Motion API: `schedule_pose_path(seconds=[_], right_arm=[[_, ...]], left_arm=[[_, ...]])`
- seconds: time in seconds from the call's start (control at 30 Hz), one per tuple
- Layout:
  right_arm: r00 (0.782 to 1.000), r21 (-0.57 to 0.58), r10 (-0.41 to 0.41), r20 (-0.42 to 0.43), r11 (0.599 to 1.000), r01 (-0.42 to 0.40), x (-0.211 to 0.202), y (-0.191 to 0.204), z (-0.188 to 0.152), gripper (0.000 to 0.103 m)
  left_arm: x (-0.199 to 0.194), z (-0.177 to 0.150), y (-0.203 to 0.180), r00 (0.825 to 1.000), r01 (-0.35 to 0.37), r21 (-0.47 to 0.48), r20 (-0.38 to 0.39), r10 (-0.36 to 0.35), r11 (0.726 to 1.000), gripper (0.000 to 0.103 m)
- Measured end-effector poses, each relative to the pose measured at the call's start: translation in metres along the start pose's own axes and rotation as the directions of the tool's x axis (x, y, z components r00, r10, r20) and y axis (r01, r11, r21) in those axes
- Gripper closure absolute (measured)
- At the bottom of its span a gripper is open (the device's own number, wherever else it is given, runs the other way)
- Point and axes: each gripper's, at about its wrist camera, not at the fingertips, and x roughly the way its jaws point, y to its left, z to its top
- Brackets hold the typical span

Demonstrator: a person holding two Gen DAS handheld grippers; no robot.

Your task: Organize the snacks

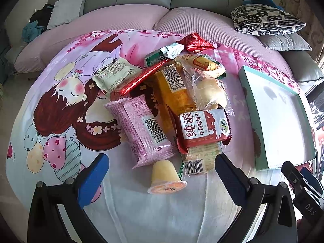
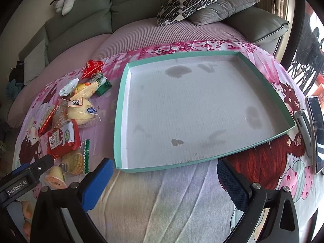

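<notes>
In the left wrist view the left gripper (image 1: 162,170) hovers low over the cartoon-print cloth (image 1: 50,121) with its blue-padded jaws spread wide and nothing between them but a jelly cup (image 1: 165,179) lying on its side, lid toward 6 o'clock.

At 11 o'clock from the cup lies a pink packet (image 1: 141,129), long axis running 11 to 5 o'clock, barcode side up. Just right of it a red biscuit packet (image 1: 202,128) faces up, printed in Chinese characters for milk-flavour biscuits; it rests on a pale green-edged packet (image 1: 199,158) whose barcode shows at 6 o'clock. Behind them, toward 12 o'clock, an amber packet (image 1: 175,91) runs nearly 12 to 6, partly buried. A bun in clear wrap (image 1: 210,92) overlaps it on the right, and a thin red stick packet (image 1: 141,79) slants over its top end. The remaining snacks at the far end overlap too much to read.

At 3 o'clock sits the teal-rimmed box lid (image 1: 249,93), cut off by the view edge. In the right wrist view the same tray (image 2: 119,121) holds no snacks, its white floor stained. The right gripper (image 2: 164,174) hangs before its near rim, jaws wide and holding nothing. "GenRobot.AI" reads on the left tool at 8 o'clock. At far right a phone (image 2: 313,125) in a stand is partly cropped.
</notes>
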Motion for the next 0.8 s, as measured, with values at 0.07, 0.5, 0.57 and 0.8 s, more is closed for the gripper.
schedule_pose_path(seconds=[0.07,0.5,0.57,0.8], right_arm=[[1.000,0.001,0.000,0.000,1.000,0.000,-0.0001,-0.0003,0.0000,0.000],[1.000,0.002,0.000,0.000,1.000,0.000,-0.0005,-0.0003,-0.0003,0.000],[1.000,0.003,-0.001,0.000,1.000,0.001,-0.0002,0.0003,-0.0006,0.000],[1.000,0.004,-0.002,0.000,1.000,0.002,-0.0004,-0.0001,-0.0014,0.000]], left_arm=[[0.0001,-0.0002,-0.0003,1.000,-0.002,-0.001,0.000,0.002,1.000,0.000],[-0.0007,-0.0003,-0.0017,1.000,0.007,0.006,0.003,-0.007,1.000,0.000],[-0.0004,-0.0005,-0.0004,1.000,0.007,0.004,0.002,-0.007,1.000,0.000],[-0.0021,-0.0001,-0.0013,1.000,0.008,0.012,0.013,-0.008,1.000,0.000]])
